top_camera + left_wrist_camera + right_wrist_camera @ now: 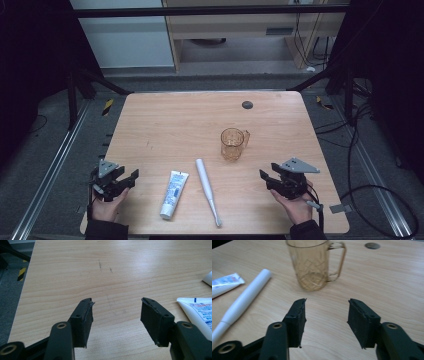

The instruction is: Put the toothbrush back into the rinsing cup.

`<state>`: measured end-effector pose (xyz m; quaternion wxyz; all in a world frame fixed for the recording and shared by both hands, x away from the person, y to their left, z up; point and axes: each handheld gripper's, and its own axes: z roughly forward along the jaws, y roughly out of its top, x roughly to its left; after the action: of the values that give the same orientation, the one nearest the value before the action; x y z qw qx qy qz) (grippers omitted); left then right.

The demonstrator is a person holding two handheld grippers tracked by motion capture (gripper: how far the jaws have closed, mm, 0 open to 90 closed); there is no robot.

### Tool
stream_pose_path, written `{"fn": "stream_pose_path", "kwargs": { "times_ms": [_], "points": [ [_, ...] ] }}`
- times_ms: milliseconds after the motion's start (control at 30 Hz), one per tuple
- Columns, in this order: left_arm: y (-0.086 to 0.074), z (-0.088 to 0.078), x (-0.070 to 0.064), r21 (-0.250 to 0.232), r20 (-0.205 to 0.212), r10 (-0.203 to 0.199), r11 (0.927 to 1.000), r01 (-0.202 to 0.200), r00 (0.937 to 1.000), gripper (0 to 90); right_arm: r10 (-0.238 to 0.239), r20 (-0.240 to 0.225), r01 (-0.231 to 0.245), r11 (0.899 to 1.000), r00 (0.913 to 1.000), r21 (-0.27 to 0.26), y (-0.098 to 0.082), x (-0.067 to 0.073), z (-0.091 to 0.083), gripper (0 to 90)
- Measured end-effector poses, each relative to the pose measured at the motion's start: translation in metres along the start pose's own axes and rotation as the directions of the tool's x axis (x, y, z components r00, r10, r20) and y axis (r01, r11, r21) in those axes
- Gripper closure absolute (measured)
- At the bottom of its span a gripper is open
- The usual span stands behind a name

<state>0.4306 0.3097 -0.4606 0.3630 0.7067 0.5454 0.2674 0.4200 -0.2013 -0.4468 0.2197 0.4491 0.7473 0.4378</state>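
Toothpaste tube (173, 194), toothbrush (207, 190), mug (233, 144) lie unobstructed between two empty, open tongs.

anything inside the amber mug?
The mug looks empty: through its clear amber wall in the right gripper view you see only the cut pattern and the bare bottom. It stands upright on the table. The table surface under its base is covered.

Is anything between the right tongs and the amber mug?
Nothing visible. The right tongs stand open over bare table, with the amber mug straight ahead; the toothbrush lies off to one side.
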Motion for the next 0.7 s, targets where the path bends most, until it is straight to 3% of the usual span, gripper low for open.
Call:
{"fn": "stream_pose_path", "kwargs": {
  "times_ms": [233, 433, 700],
  "points": [
    [0.001, 0.002, 0.000, 0.007, -0.008, 0.007, 1.0000, -0.007, 0.9999, 47.2, -0.037, -0.098, 0.041, 0.998, 0.9945, 0.043, 0.000, 0.020, 0.012, 58.3],
    [0.002, 0.004, -0.001, 0.012, -0.008, 0.017, 0.9998, -0.016, 0.9998, 49.9, -0.055, -0.142, 0.067, 0.995, 0.9883, 0.077, 0.000, 0.035, 0.022, 63.7],
    [0.002, 0.005, -0.002, 0.014, -0.005, 0.027, 0.9995, -0.027, 0.9996, 51.8, -0.097, -0.212, 0.120, 0.988, 0.9723, 0.100, 0.000, 0.057, 0.035, 72.2]
  ]
}}
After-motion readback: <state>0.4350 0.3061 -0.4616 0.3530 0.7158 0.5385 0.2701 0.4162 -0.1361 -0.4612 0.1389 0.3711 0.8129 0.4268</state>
